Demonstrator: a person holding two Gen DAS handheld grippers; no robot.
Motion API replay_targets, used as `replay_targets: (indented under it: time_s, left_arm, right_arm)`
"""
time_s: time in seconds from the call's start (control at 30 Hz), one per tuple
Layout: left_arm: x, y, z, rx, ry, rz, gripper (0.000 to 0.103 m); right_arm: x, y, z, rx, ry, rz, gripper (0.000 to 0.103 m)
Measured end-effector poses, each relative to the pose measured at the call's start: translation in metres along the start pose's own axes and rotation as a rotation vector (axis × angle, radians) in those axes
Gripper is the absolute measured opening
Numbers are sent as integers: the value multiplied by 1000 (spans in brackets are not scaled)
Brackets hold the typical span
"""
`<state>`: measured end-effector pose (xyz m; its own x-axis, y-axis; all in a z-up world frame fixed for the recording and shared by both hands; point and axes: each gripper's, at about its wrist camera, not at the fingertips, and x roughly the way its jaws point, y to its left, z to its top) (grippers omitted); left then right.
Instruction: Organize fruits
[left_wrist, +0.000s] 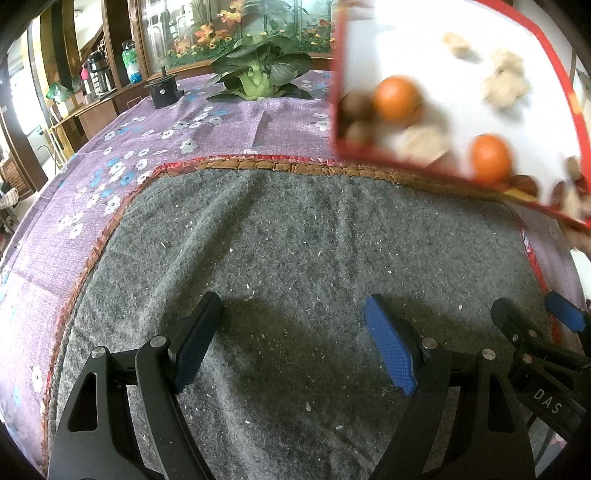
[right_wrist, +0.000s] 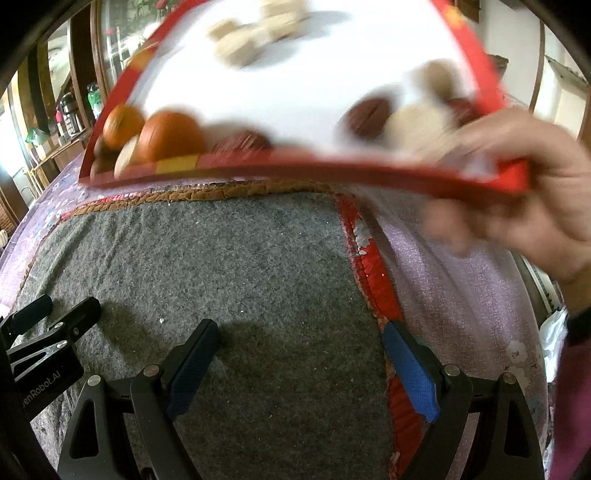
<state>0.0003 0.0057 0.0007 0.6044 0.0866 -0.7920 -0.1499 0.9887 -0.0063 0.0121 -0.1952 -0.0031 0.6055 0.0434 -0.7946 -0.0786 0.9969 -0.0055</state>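
**Tray of fruit held tilted above the mat, both grippers empty**

From the left wrist camera, the left gripper (left_wrist: 291, 332) rests low over a grey felt mat with a red and brown woven border (left_wrist: 295, 240), its two blue-padded fingers spread wide with nothing between them. Ahead of it and up to its right, a shallow red-rimmed tray with a white floor (left_wrist: 417, 48) hangs tilted in the air, blurred. On it lie two round orange fruits (left_wrist: 397, 98), one near the tray's lower left corner and one further right along the low edge, among pale beige lumps (left_wrist: 504, 86) and some brown nut-like pieces (left_wrist: 356, 103) too smeared to name. Far ahead of the gripper, on the purple flower-printed cloth covering the worktop (left_wrist: 155, 122), a leafy green bok choy (left_wrist: 258, 74) stands beside a small black cylindrical object (left_wrist: 162, 90). The right gripper (left_wrist: 532, 314) shows at the right edge of this view.

From the right wrist camera, the right gripper (right_wrist: 301, 341) also sits low over the mat, fingers wide apart and empty, its right finger over the mat's red border. Above and ahead of it, a bare hand (right_wrist: 517, 192) pinches the tray's right corner. The orange fruits have gathered at the tray's low left corner, with dark reddish-brown pieces (right_wrist: 369, 114) and beige lumps scattered along the near rim.
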Motion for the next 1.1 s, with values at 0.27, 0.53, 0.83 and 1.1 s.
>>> replay_targets:
  time_s: [0.27, 0.53, 0.83, 1.1]
  left_arm:
    - [0, 0, 0, 0, 0, 0, 81]
    - [0, 1, 0, 0, 0, 0, 81]
    - [0, 0, 0, 0, 0, 0, 81]
    - [0, 0, 0, 0, 0, 0, 81]
  right_arm:
    - [0, 0, 0, 0, 0, 0, 90]
    - [0, 0, 1, 0, 0, 0, 90]
    - [-1, 1, 1, 0, 1, 0, 90]
    - [1, 1, 0, 0, 1, 0, 90]
